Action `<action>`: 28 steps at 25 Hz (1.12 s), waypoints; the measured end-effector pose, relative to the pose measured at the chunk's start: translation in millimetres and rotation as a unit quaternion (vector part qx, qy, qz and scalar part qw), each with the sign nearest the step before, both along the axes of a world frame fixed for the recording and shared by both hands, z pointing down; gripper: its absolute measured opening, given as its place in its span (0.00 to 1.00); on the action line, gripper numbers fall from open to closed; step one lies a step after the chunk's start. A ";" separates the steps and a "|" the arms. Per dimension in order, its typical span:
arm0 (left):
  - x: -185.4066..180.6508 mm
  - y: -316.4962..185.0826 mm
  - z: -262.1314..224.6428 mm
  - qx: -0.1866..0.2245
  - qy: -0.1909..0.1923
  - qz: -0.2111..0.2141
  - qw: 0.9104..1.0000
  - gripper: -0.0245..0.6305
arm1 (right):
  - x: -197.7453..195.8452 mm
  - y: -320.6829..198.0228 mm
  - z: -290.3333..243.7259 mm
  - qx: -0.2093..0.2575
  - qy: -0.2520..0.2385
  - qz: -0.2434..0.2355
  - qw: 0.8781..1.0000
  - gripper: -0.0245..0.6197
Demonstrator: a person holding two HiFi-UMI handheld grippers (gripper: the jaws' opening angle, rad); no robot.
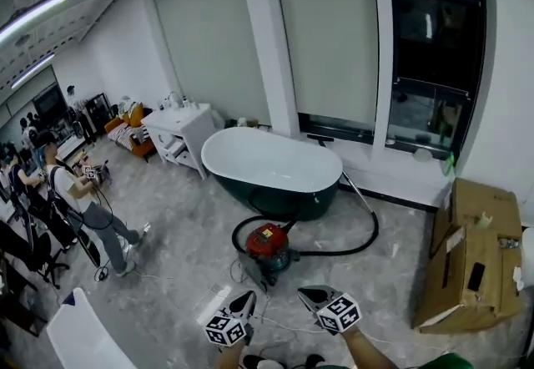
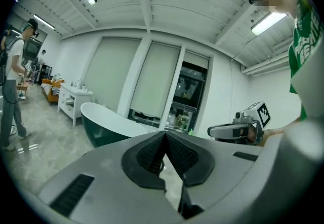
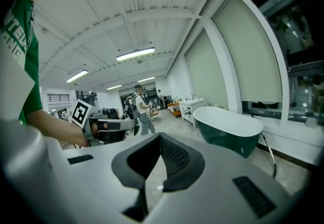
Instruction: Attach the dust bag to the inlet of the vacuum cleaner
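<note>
1. Left tongs (image 1: 244,303): held low at the bottom edge of the head view, tips aimed toward the vacuum cleaner (image 1: 267,247). The pads met at the tips and nothing sat between them.
2. Right tongs (image 1: 314,295): held level beside the left pair, a little apart from it. These tips were likewise closed together and empty.
3. Vacuum cleaner: a red-topped canister standing on the floor (image 1: 179,263) just in front of the bathtub (image 1: 275,165), beyond both tongs and touched by neither. Its black hose (image 1: 368,234) looped round the body and ran off to the right past the tub's end.
4. Posture, as a judgement: both tongs were carried empty before the body and pointed at the machine. This suited an approach, and attaching had not begun.
5. Dust bag: not seen in any view, and its whereabouts could not be told.
6. Inlet: the canister was too small in the head view to show it. Both gripper views looked over the machine to the tub and the room, their lower parts filled by the tongs' own bodies.
7. Cut off: the person's forearms left the head view at its bottom edge.
8. Cardboard boxes (image 1: 467,263): stood at the right wall, well apart from the canister. Their contents could not be made out.
</note>
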State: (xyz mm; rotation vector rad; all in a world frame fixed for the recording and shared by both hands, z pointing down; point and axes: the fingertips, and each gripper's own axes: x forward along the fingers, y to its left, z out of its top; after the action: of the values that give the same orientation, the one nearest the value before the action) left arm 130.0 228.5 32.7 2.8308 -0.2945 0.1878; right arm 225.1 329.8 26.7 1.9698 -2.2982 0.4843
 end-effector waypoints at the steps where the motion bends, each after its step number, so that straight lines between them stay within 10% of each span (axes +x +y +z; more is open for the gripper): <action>1: 6.5 4.9 -1.5 0.004 0.000 0.011 1.000 0.04 | 3.3 8.2 -1.5 0.005 0.001 0.009 1.000 0.05; 12: 92.7 41.5 -27.9 0.008 0.022 0.086 0.996 0.04 | 78.4 78.6 -13.4 0.011 0.017 0.123 0.992 0.05; 28: 63.8 59.5 -5.9 -0.020 0.022 0.045 0.999 0.04 | 82.5 95.9 2.2 -0.009 0.008 0.124 0.992 0.05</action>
State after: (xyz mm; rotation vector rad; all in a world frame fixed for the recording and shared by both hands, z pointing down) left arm 193.8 287.9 26.8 2.8059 -0.1535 0.1480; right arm 307.7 425.6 28.9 2.2536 -2.0399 0.5033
